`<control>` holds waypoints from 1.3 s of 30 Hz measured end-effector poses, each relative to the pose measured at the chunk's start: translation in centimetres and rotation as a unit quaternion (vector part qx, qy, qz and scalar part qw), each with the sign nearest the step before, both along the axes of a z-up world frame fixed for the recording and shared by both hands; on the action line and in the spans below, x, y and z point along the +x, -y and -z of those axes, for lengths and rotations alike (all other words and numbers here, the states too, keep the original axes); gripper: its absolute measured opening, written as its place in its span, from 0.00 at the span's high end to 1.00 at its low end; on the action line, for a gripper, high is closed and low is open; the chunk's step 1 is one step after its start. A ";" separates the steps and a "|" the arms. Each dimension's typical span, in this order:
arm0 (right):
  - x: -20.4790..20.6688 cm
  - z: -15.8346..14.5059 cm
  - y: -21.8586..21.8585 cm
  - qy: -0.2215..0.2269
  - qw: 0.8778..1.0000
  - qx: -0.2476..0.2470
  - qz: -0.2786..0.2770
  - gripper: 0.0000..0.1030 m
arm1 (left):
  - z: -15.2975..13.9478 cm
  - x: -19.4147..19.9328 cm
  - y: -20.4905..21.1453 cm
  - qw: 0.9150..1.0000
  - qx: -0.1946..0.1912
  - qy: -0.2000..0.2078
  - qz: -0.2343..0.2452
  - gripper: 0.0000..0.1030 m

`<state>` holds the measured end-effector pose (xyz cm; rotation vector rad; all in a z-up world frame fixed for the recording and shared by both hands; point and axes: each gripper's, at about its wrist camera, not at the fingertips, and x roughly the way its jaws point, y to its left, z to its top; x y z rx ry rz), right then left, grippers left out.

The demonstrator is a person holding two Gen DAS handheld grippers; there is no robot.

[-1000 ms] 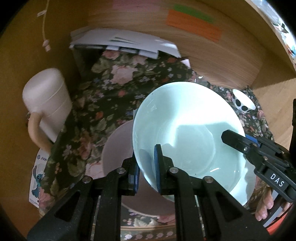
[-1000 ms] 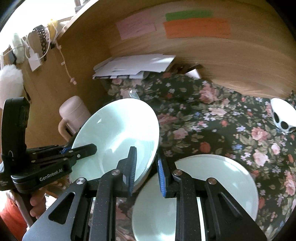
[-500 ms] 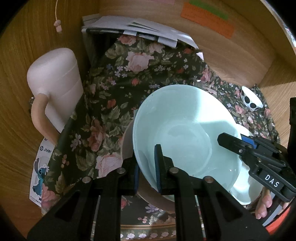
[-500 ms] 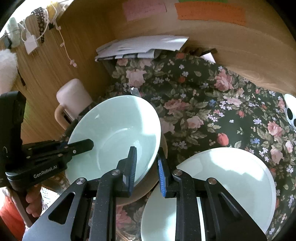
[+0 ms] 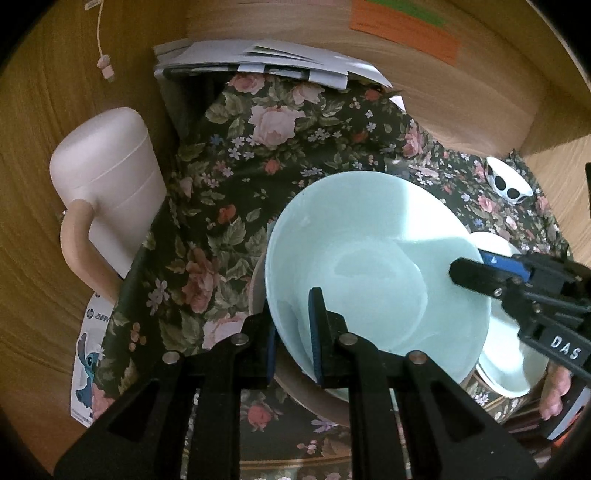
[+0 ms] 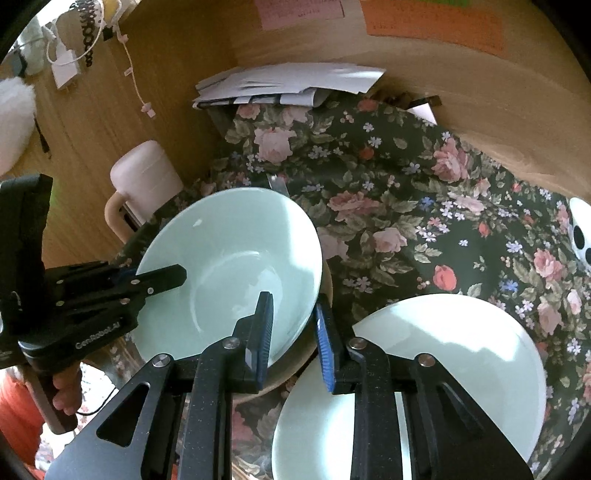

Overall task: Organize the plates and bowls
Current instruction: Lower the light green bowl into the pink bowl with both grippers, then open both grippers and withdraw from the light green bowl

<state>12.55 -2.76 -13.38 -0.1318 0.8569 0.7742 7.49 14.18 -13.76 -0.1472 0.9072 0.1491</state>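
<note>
Lowered since the earlier frames: the pale green bowl (image 5: 373, 273), once tilted high above the cloth, now sits inside a tan bowl (image 5: 314, 400) whose rim shows below and left of it. Left tongs (image 5: 293, 332): clamped on the bowl's near-left rim, one pad inside, one outside. Right tongs (image 6: 293, 328): astride the opposite rim, jaws just eased a little wider; the inner pad (image 6: 264, 332) lies against the bowl's inside, the outer pad (image 6: 325, 350) appears just off the wall, though whether it has let go cannot be told for certain. Pale green plate (image 6: 461, 350): flat on the floral cloth (image 6: 406, 206), just right of the stacked bowls, its near edge hidden behind the right tongs' frame. Surroundings on the desk: pink lidded mug (image 5: 110, 188) with handle, far left, against the wooden side panel (image 5: 33, 184); stack of white papers (image 5: 258, 61) at the far edge of the cloth, against the wooden back wall; small white object with black spots (image 5: 508, 181), far right; cartoon sticker sheet (image 5: 86, 365), near left, partly under the cloth. Orange note (image 6: 436, 22) and pink note (image 6: 299, 11) on the back wall. Obstructions: each tongs' black frame covers the near part of the stack in its own view.
</note>
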 end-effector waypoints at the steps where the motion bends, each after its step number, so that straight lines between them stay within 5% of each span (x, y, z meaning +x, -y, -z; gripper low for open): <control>1: 0.0 0.0 0.0 0.007 1.000 -0.007 0.002 0.78 | 0.0 0.0 0.1 1.000 0.003 -0.001 0.001 0.86; 6: -0.4 -0.1 0.3 0.019 1.000 -0.003 -0.001 0.78 | -0.5 0.0 1.1 0.999 0.037 0.007 0.013 0.85; 15: -0.3 -0.7 1.3 0.015 1.000 0.012 0.002 0.75 | -1.4 0.4 1.8 0.999 0.021 -0.003 0.030 0.45; 20: -0.1 -2.4 3.3 0.031 0.999 0.033 0.023 0.58 | -3.3 0.2 2.3 0.998 0.050 0.031 0.029 0.30; 26: 0.2 -5.1 6.4 0.078 0.994 0.041 0.059 0.44 | -5.5 0.9 2.9 0.998 0.035 0.052 0.032 0.28; 29: 0.7 -6.2 8.4 0.093 0.991 0.045 0.082 0.41 | -6.7 1.4 4.0 0.996 0.027 0.073 0.032 0.19; 39: 3.3 -7.7 15.0 0.112 0.978 0.044 0.171 0.35 | -9.6 5.1 9.4 0.992 -0.002 0.092 0.092 0.11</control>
